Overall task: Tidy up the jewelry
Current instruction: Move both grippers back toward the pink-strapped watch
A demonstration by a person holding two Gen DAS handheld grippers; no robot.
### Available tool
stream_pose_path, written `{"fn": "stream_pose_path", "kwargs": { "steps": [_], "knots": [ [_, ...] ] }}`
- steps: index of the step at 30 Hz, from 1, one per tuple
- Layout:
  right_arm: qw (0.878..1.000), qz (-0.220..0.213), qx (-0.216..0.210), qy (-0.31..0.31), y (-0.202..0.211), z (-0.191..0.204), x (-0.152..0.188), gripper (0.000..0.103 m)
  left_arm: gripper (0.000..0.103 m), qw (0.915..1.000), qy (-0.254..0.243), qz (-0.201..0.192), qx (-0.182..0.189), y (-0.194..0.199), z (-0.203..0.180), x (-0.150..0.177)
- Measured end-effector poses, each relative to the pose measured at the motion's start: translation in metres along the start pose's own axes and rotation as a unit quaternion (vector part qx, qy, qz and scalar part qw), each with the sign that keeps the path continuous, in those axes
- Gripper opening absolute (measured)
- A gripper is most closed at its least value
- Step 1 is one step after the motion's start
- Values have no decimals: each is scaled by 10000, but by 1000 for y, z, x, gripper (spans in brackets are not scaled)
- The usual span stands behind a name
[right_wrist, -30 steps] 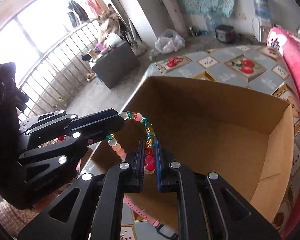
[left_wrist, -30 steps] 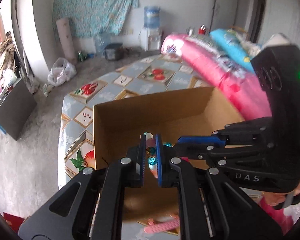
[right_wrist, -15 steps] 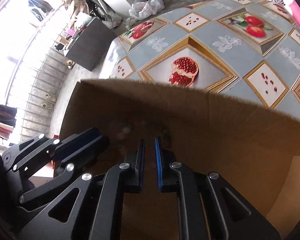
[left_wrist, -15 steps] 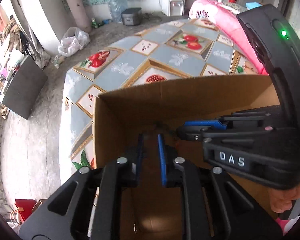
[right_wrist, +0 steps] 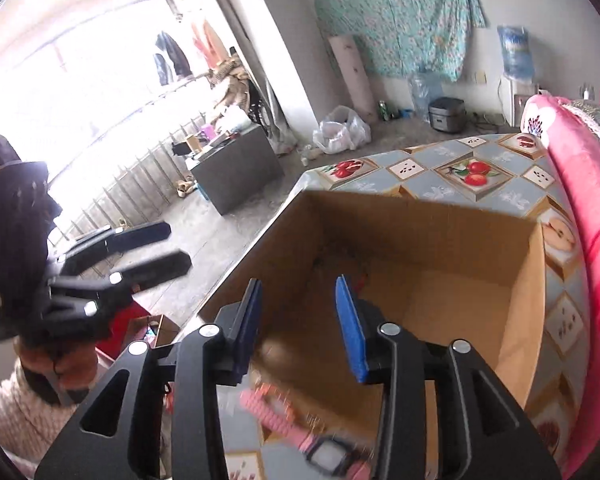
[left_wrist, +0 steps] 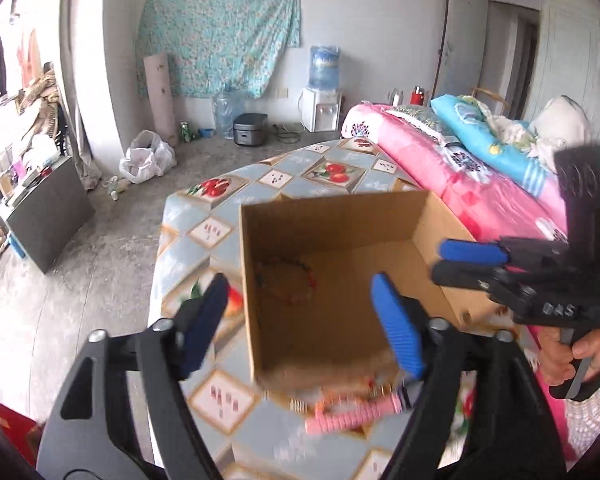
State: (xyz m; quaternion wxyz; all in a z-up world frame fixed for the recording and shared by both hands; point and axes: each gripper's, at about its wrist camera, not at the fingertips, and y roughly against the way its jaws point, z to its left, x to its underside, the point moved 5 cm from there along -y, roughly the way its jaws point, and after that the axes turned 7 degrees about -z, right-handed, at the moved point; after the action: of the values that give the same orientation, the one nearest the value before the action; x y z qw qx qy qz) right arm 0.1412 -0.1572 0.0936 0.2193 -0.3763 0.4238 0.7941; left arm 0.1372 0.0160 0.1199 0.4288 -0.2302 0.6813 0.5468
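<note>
Cardboard box (left_wrist: 340,240) ahead of both opening, empty grippers, left (left_wrist: 300,320) and right (right_wrist: 298,320), holds the light, limp bead bracelet (left_wrist: 286,282); pinch its strand.

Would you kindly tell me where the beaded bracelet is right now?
In the left wrist view, the beaded bracelet lies on the floor of the cardboard box, near its left wall.

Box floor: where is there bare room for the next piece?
The bracelet lies at the far left of the box floor. The middle and right, up to the right wall, look bare. Crowded: the table strip before the box, where the pink watch lies.
</note>
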Motion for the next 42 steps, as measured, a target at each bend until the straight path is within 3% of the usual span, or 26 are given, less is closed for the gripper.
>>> {"fn": "stream_pose_path", "kwargs": {
  "steps": [3, 6, 10, 12, 15, 20, 23, 30, 38, 42],
  "knots": [
    [9998, 48, 128, -134, 16, 10, 57, 47, 75, 9989, -205, 145, -401, 12, -2, 50],
    [9967, 526, 593, -152, -1, 12, 122, 47, 75, 9949, -330, 550, -772, -2, -4, 103],
    [9856, 1004, 1348, 165, -16, 12, 174, 47, 75, 9889, -180, 1179, -883, -28, -4, 155],
    [9792, 1066, 1698, 294, -18, 10, 189, 57, 75, 9863, -171, 1391, -875, -38, -6, 171],
    [9754, 909, 1932, 546, -17, 15, 197, 72, 78, 9821, -321, 1595, -954, -49, -9, 188],
    [9755, 892, 1926, 575, -15, 21, 203, 89, 94, 9823, -370, 1466, -1102, -49, -11, 189],
    [9749, 968, 1901, 639, -21, 23, 205, 96, 95, 9840, -297, 1373, -1093, -48, -8, 191],
    [9799, 875, 1769, 290, -22, 14, 198, 97, 96, 9841, 373, 1540, -805, -45, 5, 194],
    [9920, 325, 996, -703, 0, -11, 194, 97, 96, 9846, 330, 1520, -796, -44, 0, 194],
    [9942, 337, 791, -650, 3, -13, 195, 97, 96, 9849, 338, 1509, -785, -43, 0, 194]
  ]
}}
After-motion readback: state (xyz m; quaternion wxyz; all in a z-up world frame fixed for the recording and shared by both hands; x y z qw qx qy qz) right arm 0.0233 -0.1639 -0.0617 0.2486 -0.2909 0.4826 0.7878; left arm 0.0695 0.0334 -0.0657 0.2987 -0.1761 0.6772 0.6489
